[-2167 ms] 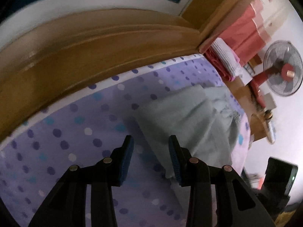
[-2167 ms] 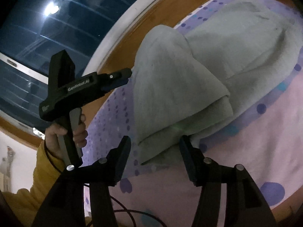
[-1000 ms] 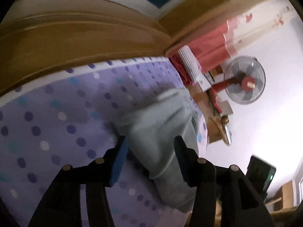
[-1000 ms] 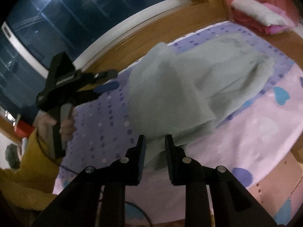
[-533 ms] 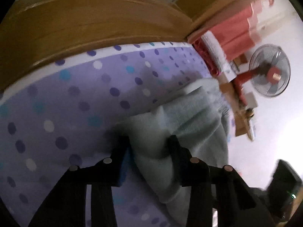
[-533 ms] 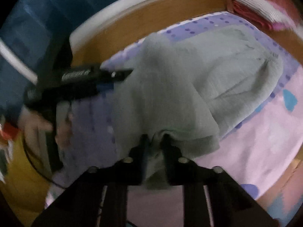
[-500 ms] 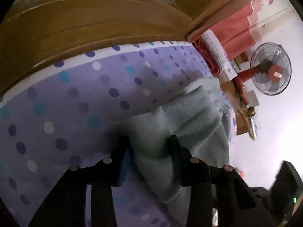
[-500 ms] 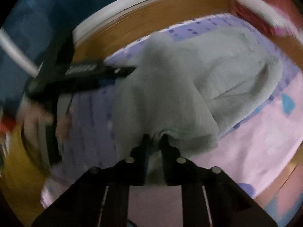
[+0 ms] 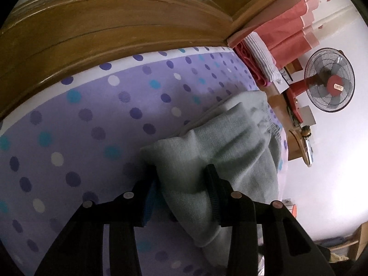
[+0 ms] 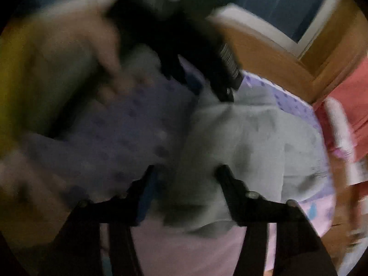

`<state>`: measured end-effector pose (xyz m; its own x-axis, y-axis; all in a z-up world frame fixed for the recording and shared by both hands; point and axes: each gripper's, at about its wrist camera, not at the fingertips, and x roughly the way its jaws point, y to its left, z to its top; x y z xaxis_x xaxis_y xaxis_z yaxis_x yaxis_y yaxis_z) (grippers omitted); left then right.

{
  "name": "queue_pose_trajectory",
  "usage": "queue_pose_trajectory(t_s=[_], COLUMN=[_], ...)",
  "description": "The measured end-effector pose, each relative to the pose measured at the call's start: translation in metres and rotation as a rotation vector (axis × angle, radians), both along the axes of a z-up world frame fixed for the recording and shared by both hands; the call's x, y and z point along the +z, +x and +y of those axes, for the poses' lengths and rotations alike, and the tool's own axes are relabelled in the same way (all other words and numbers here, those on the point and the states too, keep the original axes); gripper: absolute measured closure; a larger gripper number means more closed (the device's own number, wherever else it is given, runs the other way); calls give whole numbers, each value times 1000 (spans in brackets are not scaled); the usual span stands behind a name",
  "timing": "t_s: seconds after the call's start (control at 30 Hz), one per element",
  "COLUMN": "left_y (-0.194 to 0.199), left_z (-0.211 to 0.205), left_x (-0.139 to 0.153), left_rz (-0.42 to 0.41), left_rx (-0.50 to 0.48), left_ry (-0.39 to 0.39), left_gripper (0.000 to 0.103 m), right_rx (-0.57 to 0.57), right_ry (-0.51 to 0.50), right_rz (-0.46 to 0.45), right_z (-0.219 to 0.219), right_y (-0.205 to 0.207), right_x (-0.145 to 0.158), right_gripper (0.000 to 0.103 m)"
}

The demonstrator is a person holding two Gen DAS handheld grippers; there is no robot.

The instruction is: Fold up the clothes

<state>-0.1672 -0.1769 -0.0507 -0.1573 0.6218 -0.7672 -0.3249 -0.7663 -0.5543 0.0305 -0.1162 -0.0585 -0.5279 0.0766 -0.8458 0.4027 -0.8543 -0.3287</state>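
Note:
A pale grey-green garment [image 9: 230,142] lies bunched on the purple dotted bedsheet [image 9: 92,115]. In the left wrist view my left gripper [image 9: 181,174] is shut on a thick fold at the garment's near corner, and the cloth bulges between its pads. The right wrist view is blurred by motion. There my right gripper [image 10: 186,174] has its jaws opening and standing well apart, over the garment [image 10: 253,138]; the pads do not press on it. The left gripper [image 10: 214,92] shows there as a black tool at the garment's far edge.
A wooden bed frame [image 9: 115,23] runs along the sheet's far side. A folded red and white stack [image 9: 260,62] sits at the far corner, with a red standing fan [image 9: 329,82] beyond. A person's hand [image 10: 99,46] and yellow sleeve [image 10: 13,69] are at the left.
The left gripper closed on the fold a second ago and has held still since. The right gripper was shut on the garment's hem, then swung and rolled, and its jaws now stand apart.

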Motion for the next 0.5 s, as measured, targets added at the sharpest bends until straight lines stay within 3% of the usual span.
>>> queue_pose_trajectory(t_s=[0.07,0.17,0.33,0.4,0.5], left_y=[0,-2,-2,-2,0], left_z=[-1,-2,2,3,-6], left_x=[-1,-2,0,1,2], left_rz=[-1,1,32,48,44], left_rx=[-1,2,2,2,6], left_ry=[7,17,-14,-32,-4], left_gripper=[62,62,64,69,69], right_rx=[1,-2,-8,-7,-41], right_ry=[22,52,54,43,-41], right_rz=[-4,-39,-102,-108,-91], right_z=[5,16,36,42,44], right_y=[5,18,37,44,45], right_x=[5,15,23,23,26], right_gripper=[87,90,90,90,83])
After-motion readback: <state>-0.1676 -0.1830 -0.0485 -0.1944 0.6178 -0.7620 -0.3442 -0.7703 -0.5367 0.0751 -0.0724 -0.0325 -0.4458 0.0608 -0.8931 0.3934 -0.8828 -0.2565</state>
